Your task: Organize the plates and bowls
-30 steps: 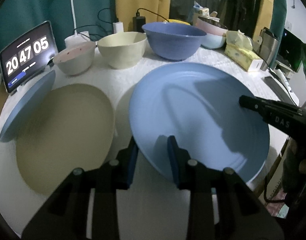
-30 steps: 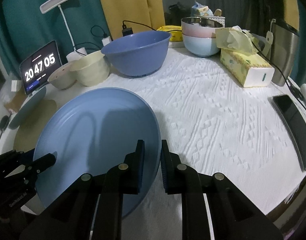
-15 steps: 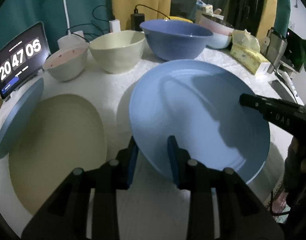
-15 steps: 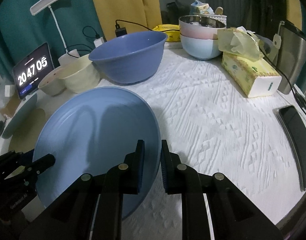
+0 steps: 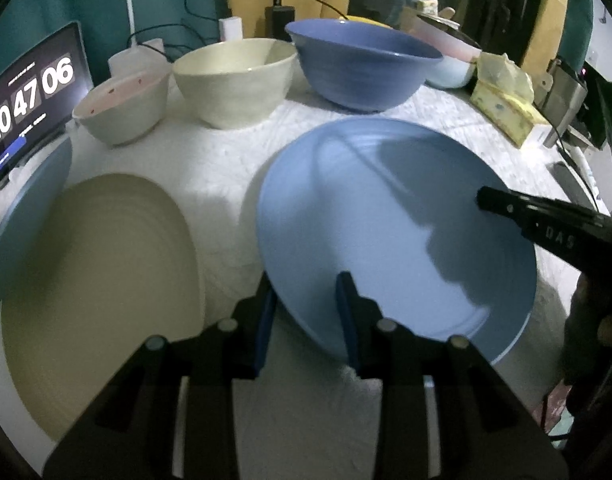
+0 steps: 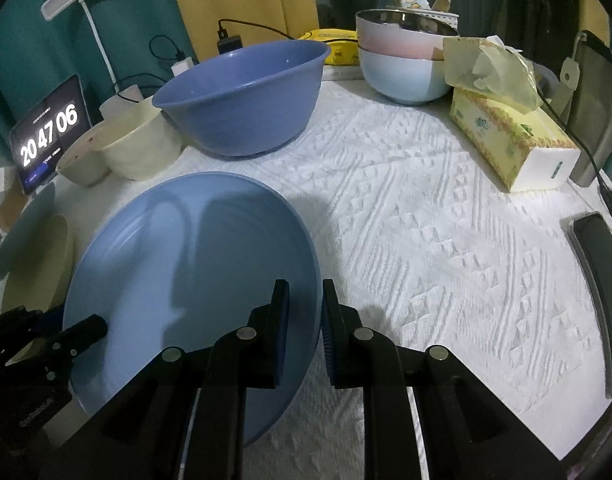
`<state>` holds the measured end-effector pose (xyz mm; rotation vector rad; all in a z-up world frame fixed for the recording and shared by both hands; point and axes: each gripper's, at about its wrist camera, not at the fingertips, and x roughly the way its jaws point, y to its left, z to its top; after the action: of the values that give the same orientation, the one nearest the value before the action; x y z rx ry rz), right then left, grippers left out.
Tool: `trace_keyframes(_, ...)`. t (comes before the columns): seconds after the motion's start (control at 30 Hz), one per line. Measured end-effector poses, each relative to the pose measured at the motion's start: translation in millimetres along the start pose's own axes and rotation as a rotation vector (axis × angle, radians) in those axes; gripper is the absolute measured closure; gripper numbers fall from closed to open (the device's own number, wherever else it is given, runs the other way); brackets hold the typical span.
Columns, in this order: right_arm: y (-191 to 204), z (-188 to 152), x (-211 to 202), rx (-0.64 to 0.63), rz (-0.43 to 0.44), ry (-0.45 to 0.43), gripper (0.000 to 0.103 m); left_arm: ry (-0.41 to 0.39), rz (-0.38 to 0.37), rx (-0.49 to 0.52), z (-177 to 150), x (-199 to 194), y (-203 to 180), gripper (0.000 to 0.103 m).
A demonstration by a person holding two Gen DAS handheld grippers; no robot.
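Black hand-held gripper [image 6: 302,312], blue pads [image 6: 282,312], silver screws.

plate [image 5: 385,220] before bowls [image 5: 234,80], on table [image 6: 425,220]

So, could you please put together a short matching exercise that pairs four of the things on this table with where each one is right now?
Things:
1. blue plate
2. beige plate
3. cream bowl
4. tissue box

Places:
A. between the pinkish bowl and the big blue bowl
B. flat on the cloth, left of the blue plate
C. gripped at its rim by both hand-held grippers
D. beside the stacked pastel bowls

Pairs: 1-C, 2-B, 3-A, 4-D
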<state>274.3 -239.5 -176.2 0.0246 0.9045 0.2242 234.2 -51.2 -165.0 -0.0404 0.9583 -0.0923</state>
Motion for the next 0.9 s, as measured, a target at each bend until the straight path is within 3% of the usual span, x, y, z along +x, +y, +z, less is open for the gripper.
trace_keyframes(0.43, 7, 5, -21, 0.005, -0.046, -0.036, 0.08, -0.097, -0.032, -0.055, -3, -34, 19, 0.065)
trace_keyframes(0.9, 44, 8, -45, -0.055, -0.025, -0.077, 0.078, -0.21, 0.009, -0.091, -7, -68, 47, 0.063)
